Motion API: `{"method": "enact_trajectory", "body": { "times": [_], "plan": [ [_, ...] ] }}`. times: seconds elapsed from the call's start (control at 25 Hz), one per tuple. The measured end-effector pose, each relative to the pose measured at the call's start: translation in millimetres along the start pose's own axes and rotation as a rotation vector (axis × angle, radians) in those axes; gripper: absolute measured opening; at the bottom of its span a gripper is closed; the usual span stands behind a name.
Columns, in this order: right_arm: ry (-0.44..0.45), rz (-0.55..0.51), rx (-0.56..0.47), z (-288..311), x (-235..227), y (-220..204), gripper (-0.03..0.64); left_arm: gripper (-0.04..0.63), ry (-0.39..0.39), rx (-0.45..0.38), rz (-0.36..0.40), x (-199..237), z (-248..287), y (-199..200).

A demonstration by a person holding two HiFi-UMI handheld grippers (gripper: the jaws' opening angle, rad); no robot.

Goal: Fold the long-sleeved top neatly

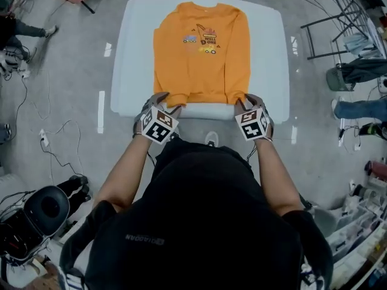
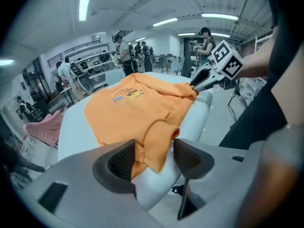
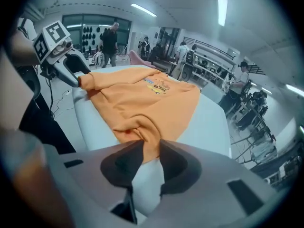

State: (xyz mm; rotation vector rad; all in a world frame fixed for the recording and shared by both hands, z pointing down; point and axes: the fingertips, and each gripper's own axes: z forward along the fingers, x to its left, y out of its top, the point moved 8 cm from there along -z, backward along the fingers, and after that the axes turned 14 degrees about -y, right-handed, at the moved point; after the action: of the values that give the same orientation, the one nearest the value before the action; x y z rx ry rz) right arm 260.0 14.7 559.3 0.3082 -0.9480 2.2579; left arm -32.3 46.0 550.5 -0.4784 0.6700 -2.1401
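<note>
At the near edge of the white table (image 1: 138, 59), the left hand-held gripper (image 2: 152, 159) has its jaws standing apart. One hem corner of the orange long-sleeved fabric top (image 1: 202, 65) droops between them, unpinched. Just along the same edge, the right hand-held gripper (image 3: 151, 156) is clamped on the other hem corner, bunching the cloth. Beyond both, the top lies spread flat, printed front up, collar toward the table's far edge.

From above, my left gripper (image 1: 162, 104) and right gripper (image 1: 245, 104) cover the near hem corners of the top (image 1: 202, 53); jaw tips lost beneath them. Sleeves not made out. Right-side person (image 1: 358, 109) cut by edge, legs only.
</note>
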Motion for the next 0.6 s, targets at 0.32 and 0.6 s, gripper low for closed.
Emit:
{"method": "enact_trajectory", "body": {
  "times": [0.32,0.6],
  "plan": [
    [0.016,0.382,-0.072,-11,-61,-7,0.012,0.028,0.170,-0.168,-0.185,37,-49,1],
    [-0.205,0.583,-0.024,-22,-155,-64,0.012,0.021,0.443,-0.315,-0.479,130,-136,-41]
  ]
}}
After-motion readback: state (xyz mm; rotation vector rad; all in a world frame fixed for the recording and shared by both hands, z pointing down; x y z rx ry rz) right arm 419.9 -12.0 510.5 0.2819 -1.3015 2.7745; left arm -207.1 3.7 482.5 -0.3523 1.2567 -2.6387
